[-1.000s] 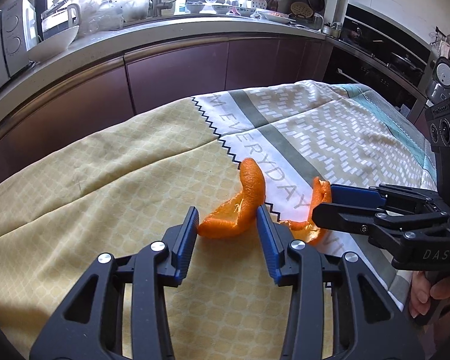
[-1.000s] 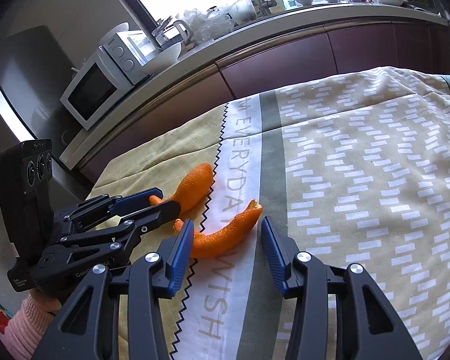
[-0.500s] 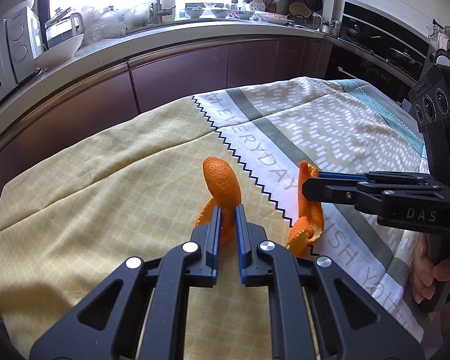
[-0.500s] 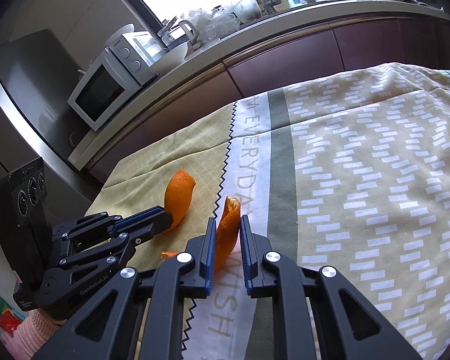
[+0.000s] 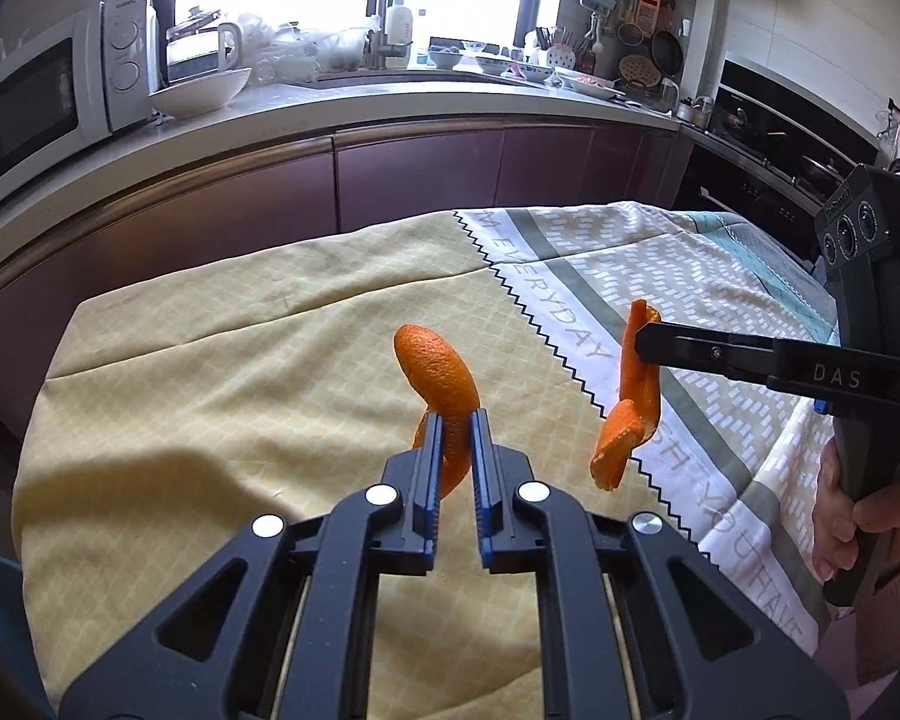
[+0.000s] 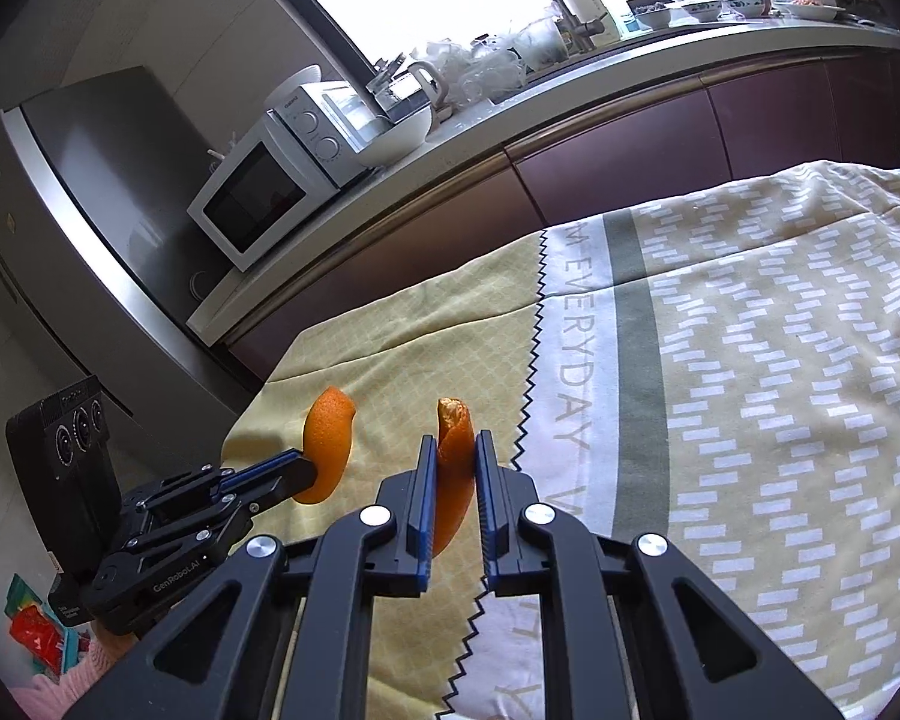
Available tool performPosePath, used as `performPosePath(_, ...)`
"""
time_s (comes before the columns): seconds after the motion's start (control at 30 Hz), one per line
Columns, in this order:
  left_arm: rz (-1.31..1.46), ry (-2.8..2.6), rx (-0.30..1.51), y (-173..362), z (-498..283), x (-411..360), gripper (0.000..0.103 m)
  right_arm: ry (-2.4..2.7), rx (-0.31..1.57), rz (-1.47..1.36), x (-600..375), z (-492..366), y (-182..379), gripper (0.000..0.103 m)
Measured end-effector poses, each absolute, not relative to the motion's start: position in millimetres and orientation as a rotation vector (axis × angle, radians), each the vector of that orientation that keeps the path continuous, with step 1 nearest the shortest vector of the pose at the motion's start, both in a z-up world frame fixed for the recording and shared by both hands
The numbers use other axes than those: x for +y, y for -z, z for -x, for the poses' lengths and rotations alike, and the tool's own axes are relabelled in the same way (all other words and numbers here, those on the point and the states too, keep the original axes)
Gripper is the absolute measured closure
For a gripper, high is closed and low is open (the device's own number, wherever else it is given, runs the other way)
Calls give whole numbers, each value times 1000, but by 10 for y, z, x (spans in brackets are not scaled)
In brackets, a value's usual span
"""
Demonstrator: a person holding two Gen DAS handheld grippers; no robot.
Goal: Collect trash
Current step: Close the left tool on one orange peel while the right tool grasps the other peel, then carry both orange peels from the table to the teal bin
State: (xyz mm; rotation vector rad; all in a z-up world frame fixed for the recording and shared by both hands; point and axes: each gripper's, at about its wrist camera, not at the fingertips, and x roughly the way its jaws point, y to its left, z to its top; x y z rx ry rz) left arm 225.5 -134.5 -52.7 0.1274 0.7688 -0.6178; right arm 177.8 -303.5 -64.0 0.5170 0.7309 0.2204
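Two pieces of orange peel are lifted off the tablecloth (image 5: 210,396). In the left wrist view my left gripper (image 5: 455,420) is shut on a curled piece of peel (image 5: 435,363), which sticks up past the fingertips. To its right, my right gripper (image 5: 645,343) pinches a second, longer peel strip (image 5: 627,420) that hangs down. In the right wrist view the right gripper (image 6: 455,443) has its jaws closing on that strip (image 6: 452,414), the blue pads pressing on it. The left gripper (image 6: 307,471) with its curled peel (image 6: 329,438) is at the lower left.
The patterned cloth covers a table with its far edge near dark purple cabinets (image 5: 414,174). A counter holds a microwave (image 6: 258,198), bowl and dishes. A steel fridge (image 6: 90,192) stands left. A person's hand (image 5: 846,516) grips the right handle. Red packaging (image 6: 36,630) lies on the floor.
Both grippers shut on their pieces of peel, which lay on the cloth between open jaws, and lifted them. The left gripper has drawn back and up the most.
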Motion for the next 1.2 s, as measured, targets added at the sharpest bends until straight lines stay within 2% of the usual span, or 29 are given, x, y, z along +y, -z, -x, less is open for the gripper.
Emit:
performPosePath(0.6,30,434,738,349,-1599,-73,93,-383,737,-509,-2397,-1771,536,92)
performPosePath(1.2,95,341,735,362,-1210,564,93,-518,775,-471,-1665,-1781,505,92)
